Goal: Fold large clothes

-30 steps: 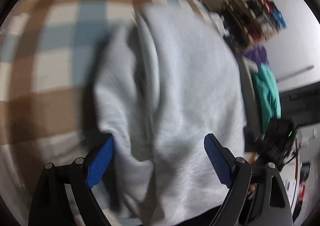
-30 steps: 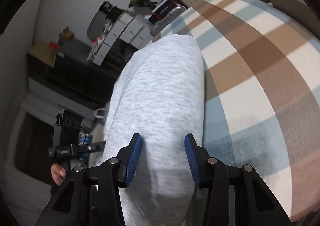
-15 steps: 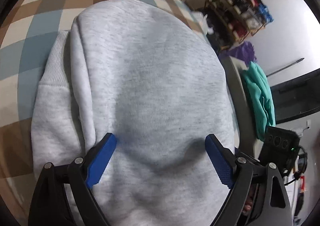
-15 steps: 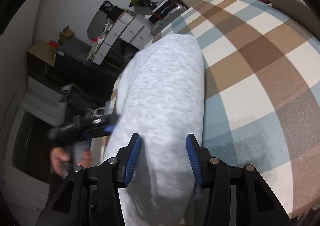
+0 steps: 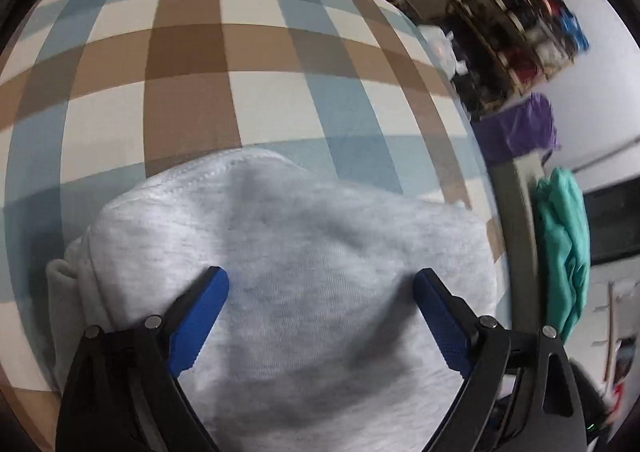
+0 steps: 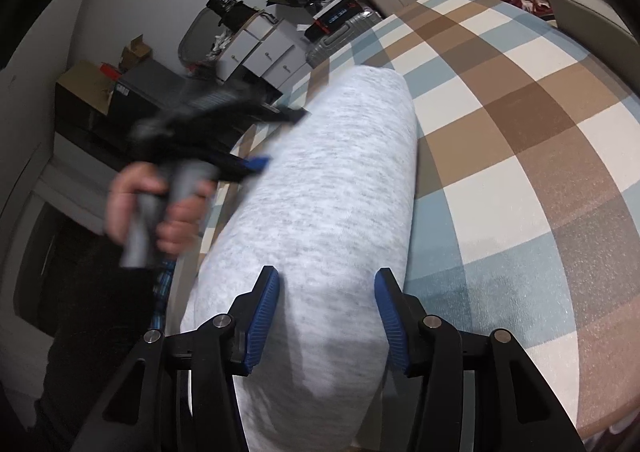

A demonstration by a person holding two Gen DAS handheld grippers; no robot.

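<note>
A light grey sweatshirt (image 5: 288,260) lies folded into a long bundle on a checked bed cover (image 5: 200,52). My left gripper (image 5: 320,284) is open, its blue fingers spread over one end of the bundle. In the right wrist view the sweatshirt (image 6: 332,192) runs away from the camera. My right gripper (image 6: 326,284) is open, its fingers straddling the near end. The left gripper (image 6: 264,140) shows there, blurred, over the bundle's far left side, held by a hand.
The bed cover (image 6: 520,132) spreads to the right of the bundle. A shelf of clutter (image 5: 520,36) and a teal garment (image 5: 568,252) stand beyond the bed's edge. Boxes and a suitcase (image 6: 332,36) stand against the far wall.
My left gripper has swung in over the sweatshirt and drawn back to its end, so more bed cover shows ahead. My right gripper has stayed almost still over the near end.
</note>
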